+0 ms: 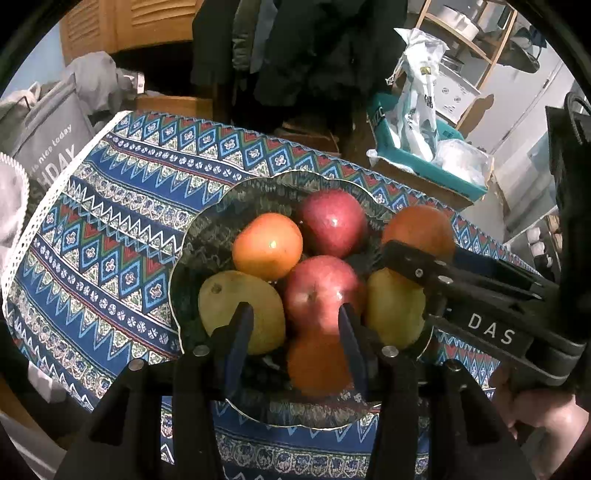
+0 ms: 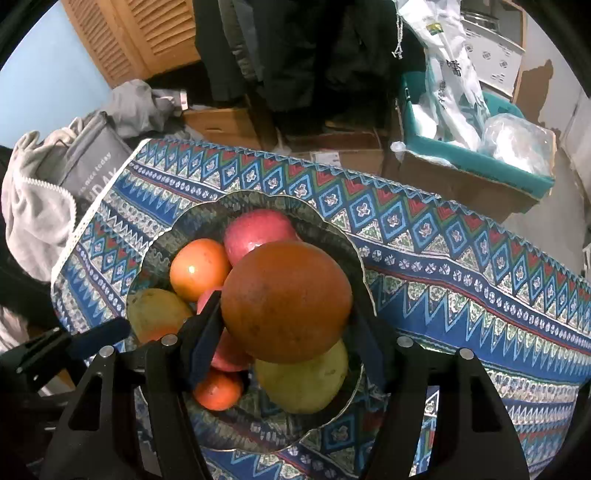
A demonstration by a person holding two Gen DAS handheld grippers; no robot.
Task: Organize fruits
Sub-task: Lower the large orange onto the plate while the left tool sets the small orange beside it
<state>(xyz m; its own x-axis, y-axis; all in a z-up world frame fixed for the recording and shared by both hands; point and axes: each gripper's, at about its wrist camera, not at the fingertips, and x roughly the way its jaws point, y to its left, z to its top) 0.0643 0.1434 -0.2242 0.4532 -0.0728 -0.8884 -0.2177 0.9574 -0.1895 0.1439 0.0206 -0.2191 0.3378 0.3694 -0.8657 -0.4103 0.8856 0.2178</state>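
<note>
A patterned blue tablecloth [image 1: 122,229] covers the tabletop, and a dark scalloped bowl [image 1: 207,236] sits on it toward the near edge. Beyond the far edge stand a teal-lined cardboard box [image 2: 476,173] stuffed with plastic bags, a grey printed bag [image 2: 92,162] off the left corner, dark coats [image 2: 295,51] hanging behind, and a louvred wooden door [image 2: 147,33].

The right gripper [image 2: 288,325] has its jaws spread wide around a large brownish orange [image 2: 286,301], one pad against each flank, holding it over the bowl's right side; this fruit blocks much of the bowl in the right wrist view. The left gripper [image 1: 295,325] hovers at the bowl's near rim, jaws parted and clamping nothing, though its blue pads screen the fruit behind them.

Counted in the left wrist view: two red apples [image 1: 332,221], two yellow-green pears [image 1: 243,306], two oranges lying in the bowl [image 1: 267,245], plus the gripped one. The nearest orange [image 1: 317,365] is blurred, so its resting place is uncertain.

Only the left wrist view shows the right gripper's body, marked DAS [image 1: 491,332]
</note>
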